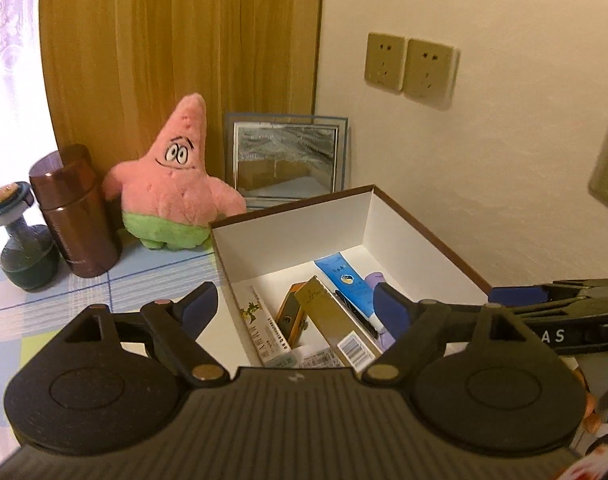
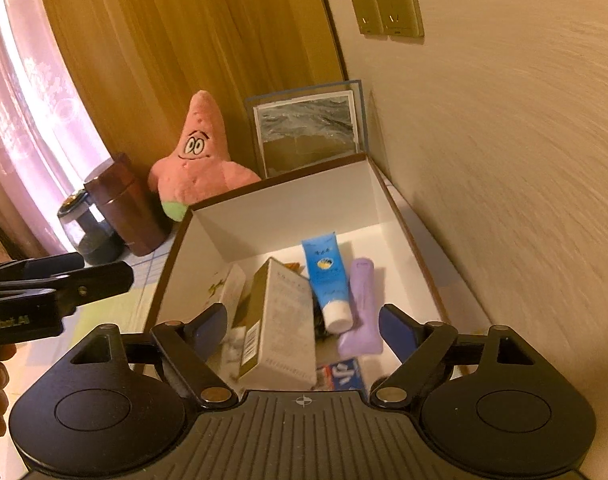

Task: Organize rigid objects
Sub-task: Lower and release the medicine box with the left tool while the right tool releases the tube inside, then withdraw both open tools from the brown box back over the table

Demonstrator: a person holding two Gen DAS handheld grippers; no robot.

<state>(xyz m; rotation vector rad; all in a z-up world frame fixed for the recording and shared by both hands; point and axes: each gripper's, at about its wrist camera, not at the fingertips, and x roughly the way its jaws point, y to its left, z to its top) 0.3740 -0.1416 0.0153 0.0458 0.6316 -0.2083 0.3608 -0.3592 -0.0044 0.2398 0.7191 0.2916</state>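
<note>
We hover both the left gripper and right gripper released and empty over the filled box. We judge a drop-off step done; next we need another loose rigid object

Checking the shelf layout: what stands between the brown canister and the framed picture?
The pink star plush stands between brown canister and framed picture, clearest in the left wrist view.

Both wrist cameras look down from close above the near rim into the open box, left and right; both share its contents and the far plush star.
</note>
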